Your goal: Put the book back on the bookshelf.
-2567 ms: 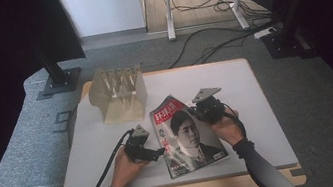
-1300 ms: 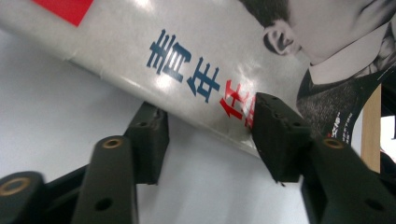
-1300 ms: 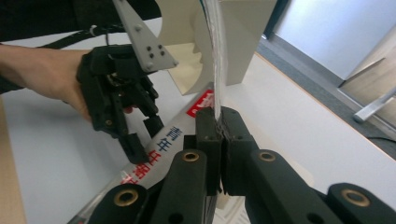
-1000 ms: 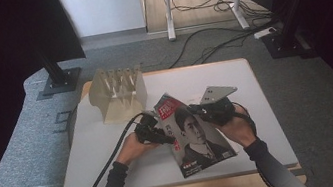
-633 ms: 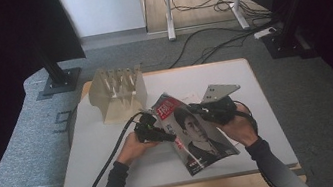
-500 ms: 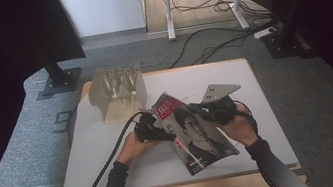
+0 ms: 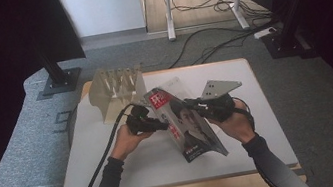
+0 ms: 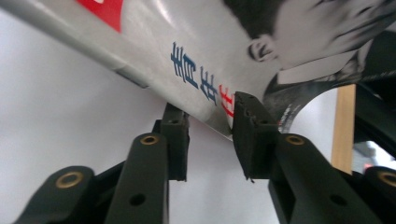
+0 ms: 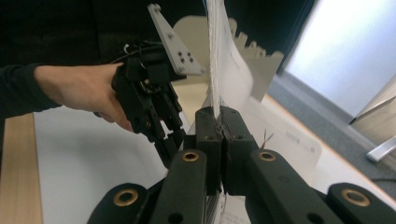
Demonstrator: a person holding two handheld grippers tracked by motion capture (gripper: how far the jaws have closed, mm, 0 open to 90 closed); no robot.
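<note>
Magazine (image 7: pixel 186 120) back hidden; right gripper (image 9: pixel 219 122) clamps it; left gripper (image 8: pixel 211 122), closing round its edge, has raised it since before

Glossy paper magazine (image 7: pixel 186 120), matt white table (image 7: pixel 128 155)

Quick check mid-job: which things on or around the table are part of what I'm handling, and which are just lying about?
In the job:
- glossy portrait-cover magazine
- left gripper, jaws just closing around its edge
- right gripper, clamped on its pages

Lying about:
- beige slotted rack
- floor cables
</note>
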